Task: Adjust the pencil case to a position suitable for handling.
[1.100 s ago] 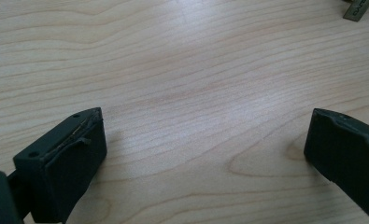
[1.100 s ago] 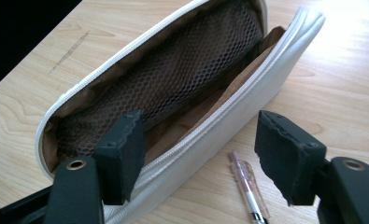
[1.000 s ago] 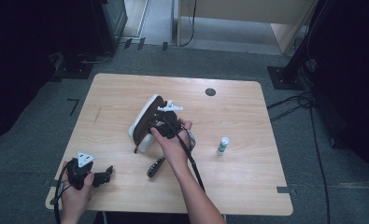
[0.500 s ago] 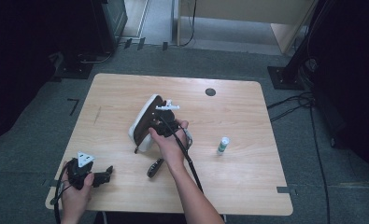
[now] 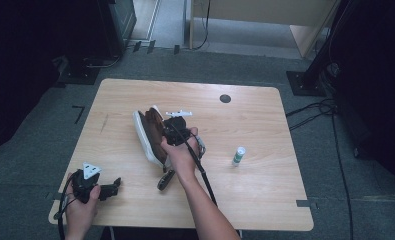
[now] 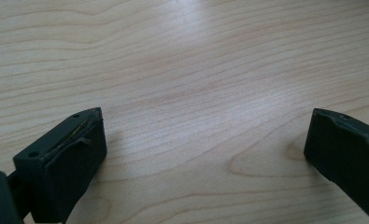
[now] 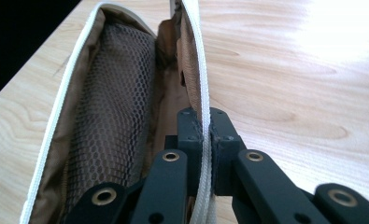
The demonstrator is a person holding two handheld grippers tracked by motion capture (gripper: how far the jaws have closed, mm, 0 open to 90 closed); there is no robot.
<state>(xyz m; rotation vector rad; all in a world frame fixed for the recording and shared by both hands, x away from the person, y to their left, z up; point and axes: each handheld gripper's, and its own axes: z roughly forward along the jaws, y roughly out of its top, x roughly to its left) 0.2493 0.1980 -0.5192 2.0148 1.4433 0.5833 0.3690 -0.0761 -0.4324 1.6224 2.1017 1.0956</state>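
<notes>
A brown pouch (image 5: 149, 131) with white zipper edges lies open in the middle of the table. Its mesh-lined inside (image 7: 112, 116) faces the right gripper view. My right gripper (image 5: 171, 131) sits at the pouch's right flap. Its jaws have just been closing and are now shut on the white zipper edge (image 7: 202, 93), which runs up between the two pads of the gripper (image 7: 203, 123). My left gripper (image 5: 111, 187) rests at the near left corner of the table. It is open over bare wood (image 6: 205, 140), with nothing between its jaws.
A small white and green tube (image 5: 238, 156) lies to the right of the pouch. A dark oblong item (image 5: 165, 180) lies just in front of the pouch, beside my right wrist. A black round cap (image 5: 225, 98) is set in the tabletop at the back.
The pouch has shifted a little to the left and stands more on edge under the right gripper. Both hands have kept their places.
</notes>
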